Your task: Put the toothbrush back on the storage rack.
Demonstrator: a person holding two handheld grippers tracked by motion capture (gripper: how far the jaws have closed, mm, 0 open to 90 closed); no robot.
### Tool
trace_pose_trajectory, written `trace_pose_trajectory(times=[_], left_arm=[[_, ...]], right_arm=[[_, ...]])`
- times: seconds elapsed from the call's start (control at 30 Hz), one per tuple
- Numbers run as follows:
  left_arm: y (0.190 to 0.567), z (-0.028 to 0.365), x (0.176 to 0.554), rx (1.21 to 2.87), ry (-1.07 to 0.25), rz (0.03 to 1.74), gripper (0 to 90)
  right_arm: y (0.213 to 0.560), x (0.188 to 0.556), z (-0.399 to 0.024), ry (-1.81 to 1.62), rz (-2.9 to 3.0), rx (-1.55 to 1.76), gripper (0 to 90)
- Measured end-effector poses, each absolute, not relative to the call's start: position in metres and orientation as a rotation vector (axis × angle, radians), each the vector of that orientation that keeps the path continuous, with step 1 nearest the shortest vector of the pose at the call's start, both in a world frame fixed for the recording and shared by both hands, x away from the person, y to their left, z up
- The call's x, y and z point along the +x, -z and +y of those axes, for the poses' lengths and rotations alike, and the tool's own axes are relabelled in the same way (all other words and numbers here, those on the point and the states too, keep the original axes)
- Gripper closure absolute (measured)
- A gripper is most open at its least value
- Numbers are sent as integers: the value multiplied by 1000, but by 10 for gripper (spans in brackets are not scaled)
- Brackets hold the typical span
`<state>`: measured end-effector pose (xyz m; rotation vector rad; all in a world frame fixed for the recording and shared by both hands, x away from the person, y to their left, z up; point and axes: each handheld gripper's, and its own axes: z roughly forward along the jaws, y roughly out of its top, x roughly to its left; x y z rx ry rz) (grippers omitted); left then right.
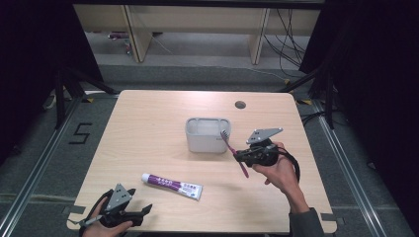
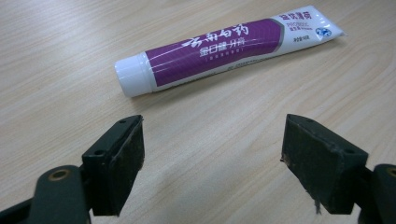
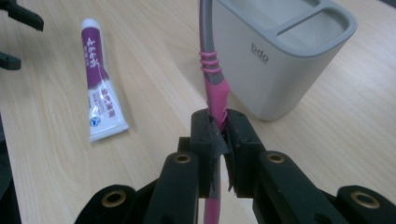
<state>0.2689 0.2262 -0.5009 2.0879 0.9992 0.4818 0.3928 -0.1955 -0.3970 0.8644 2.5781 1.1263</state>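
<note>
The pale wooden counter carried a white-and-grey plastic holder. Near the holder's front lay a purple-and-white toothpaste tube. Just beside the holder's right wall, the right tongs clamped a pink-and-grey toothbrush, tilted, bristles at the rim. The left tongs gaped empty beyond the tube.

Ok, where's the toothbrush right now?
In the high view the toothbrush is clamped in the right gripper at the table's right, its head up beside the right end of the grey holder, not yet inside.
</note>
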Motion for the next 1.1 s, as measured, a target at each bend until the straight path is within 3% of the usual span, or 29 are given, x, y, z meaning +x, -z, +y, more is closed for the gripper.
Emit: trace_pose_trajectory(times=[1.1], left_arm=[[502,227,269,2087,-482,1000,206]], right_arm=[[366,422,-195,-1408,2397,831,829]])
